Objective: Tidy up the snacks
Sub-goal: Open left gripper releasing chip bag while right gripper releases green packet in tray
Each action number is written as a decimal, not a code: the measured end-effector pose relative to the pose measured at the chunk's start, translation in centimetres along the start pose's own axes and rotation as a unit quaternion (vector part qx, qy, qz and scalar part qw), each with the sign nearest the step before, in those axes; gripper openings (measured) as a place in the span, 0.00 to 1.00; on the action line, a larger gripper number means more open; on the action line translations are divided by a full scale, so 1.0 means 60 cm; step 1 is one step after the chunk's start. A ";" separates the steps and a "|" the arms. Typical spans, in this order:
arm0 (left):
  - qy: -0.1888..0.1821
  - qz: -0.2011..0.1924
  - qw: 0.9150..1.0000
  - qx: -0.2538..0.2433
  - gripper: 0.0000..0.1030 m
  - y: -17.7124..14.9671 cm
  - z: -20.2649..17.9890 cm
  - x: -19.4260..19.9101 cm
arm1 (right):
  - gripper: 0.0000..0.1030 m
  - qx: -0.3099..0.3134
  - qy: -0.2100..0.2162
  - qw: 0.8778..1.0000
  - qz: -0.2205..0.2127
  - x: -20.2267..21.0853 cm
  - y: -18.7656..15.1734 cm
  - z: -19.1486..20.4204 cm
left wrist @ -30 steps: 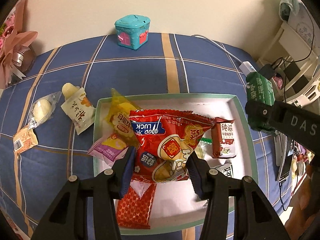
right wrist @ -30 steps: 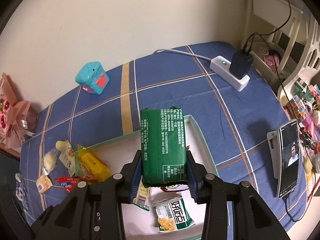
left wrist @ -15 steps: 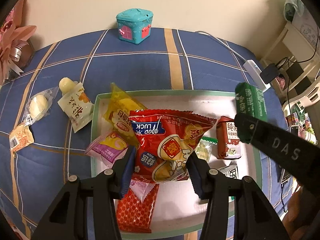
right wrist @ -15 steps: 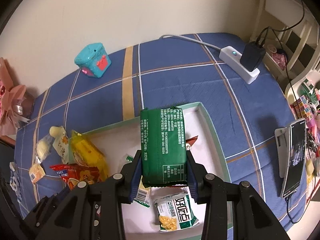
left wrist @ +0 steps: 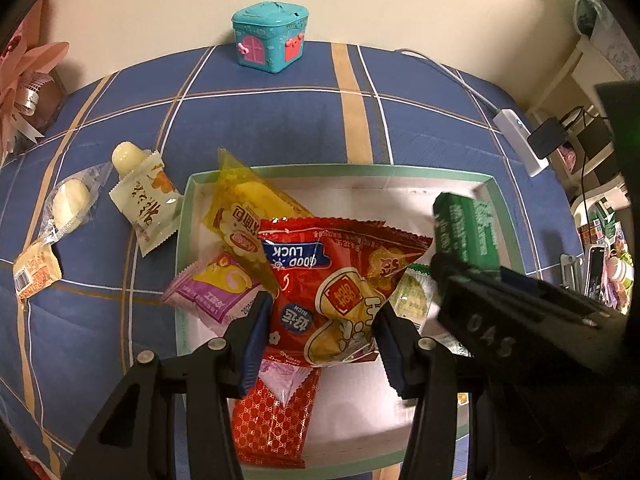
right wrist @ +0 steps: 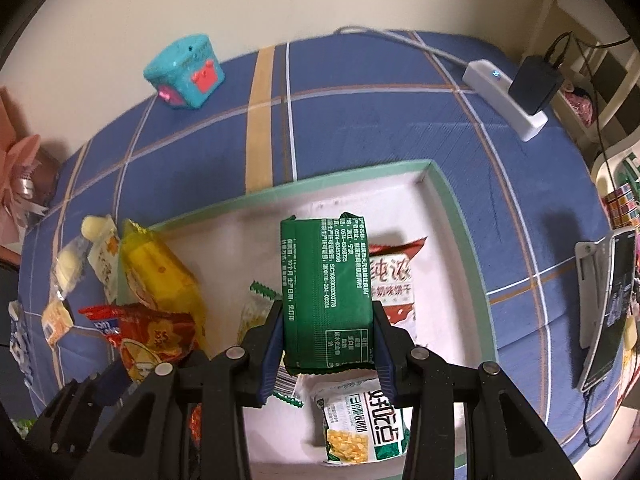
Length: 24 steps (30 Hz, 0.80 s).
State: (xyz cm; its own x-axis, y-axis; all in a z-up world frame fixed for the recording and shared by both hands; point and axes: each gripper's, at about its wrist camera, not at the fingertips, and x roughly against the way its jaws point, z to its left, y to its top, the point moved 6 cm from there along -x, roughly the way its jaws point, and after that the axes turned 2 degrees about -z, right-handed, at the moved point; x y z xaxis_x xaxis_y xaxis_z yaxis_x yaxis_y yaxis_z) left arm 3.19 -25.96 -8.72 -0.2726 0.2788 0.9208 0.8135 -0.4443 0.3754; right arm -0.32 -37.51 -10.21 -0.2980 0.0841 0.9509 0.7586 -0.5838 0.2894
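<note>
My left gripper [left wrist: 322,330] is shut on a red "Good Luck" snack bag [left wrist: 340,280] and holds it over the green-rimmed white tray [left wrist: 340,170]. My right gripper [right wrist: 326,344] is shut on a green snack pack [right wrist: 326,288] over the tray's right half [right wrist: 444,188]; the pack also shows in the left wrist view [left wrist: 466,228]. In the tray lie a yellow bag [left wrist: 244,212], a purple packet [left wrist: 212,288], a red patterned packet [left wrist: 276,416], a brown-red packet [right wrist: 394,280] and a corn snack packet [right wrist: 364,428].
On the blue checked cloth left of the tray lie a cream pouch [left wrist: 144,200], a clear-wrapped white sweet [left wrist: 70,204] and a small orange packet [left wrist: 36,272]. A teal toy house [left wrist: 270,36] stands by the wall. A power strip [right wrist: 504,96] and a phone [right wrist: 604,312] are at the right.
My right gripper has carried the green pack leftward and lower, over the tray's inside. My left gripper still holds the red bag and has shifted slightly closer over the tray.
</note>
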 end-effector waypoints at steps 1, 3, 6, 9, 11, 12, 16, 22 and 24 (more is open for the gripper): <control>0.002 0.002 1.000 -0.002 0.50 -0.001 -0.001 -0.002 | 0.42 -0.001 0.001 1.000 0.003 -0.004 -0.002 0.001; 0.004 0.005 1.000 -0.003 0.50 -0.002 -0.001 -0.006 | 0.42 -0.001 0.004 1.000 0.008 -0.011 -0.006 0.004; 0.005 0.007 1.000 -0.005 0.50 -0.004 -0.003 -0.009 | 0.42 0.000 0.002 1.000 0.010 -0.016 -0.008 0.005; 0.004 0.007 1.000 -0.005 0.50 -0.004 -0.002 -0.010 | 0.42 0.000 0.001 1.000 0.010 -0.016 -0.008 0.006; 0.003 0.007 1.000 -0.005 0.50 -0.004 -0.002 -0.010 | 0.43 0.004 0.001 1.000 0.010 -0.016 -0.008 0.006; 0.002 0.007 1.000 -0.004 0.50 -0.005 -0.001 -0.010 | 0.44 0.004 -0.001 1.000 0.011 -0.016 -0.007 0.006; 0.001 0.011 1.000 -0.002 0.52 -0.005 -0.002 -0.013 | 0.55 0.005 -0.014 1.000 0.014 -0.020 -0.006 0.004; -0.001 0.012 1.000 -0.003 0.61 -0.005 -0.003 -0.011 | 0.65 0.007 -0.027 1.000 0.015 -0.017 -0.003 0.000; -0.002 0.011 1.000 0.000 0.65 -0.004 -0.001 -0.009 | 0.71 0.005 -0.031 0.999 0.012 -0.013 0.000 -0.006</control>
State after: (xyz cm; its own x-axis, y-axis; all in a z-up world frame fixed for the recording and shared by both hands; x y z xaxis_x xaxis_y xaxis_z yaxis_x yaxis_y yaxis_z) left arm 3.14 -26.04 -9.28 -0.2527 0.2725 0.9284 0.8193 -0.4501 0.3552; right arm -0.31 -37.85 -11.00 -0.2431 0.1210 0.9624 0.7708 -0.5782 0.2674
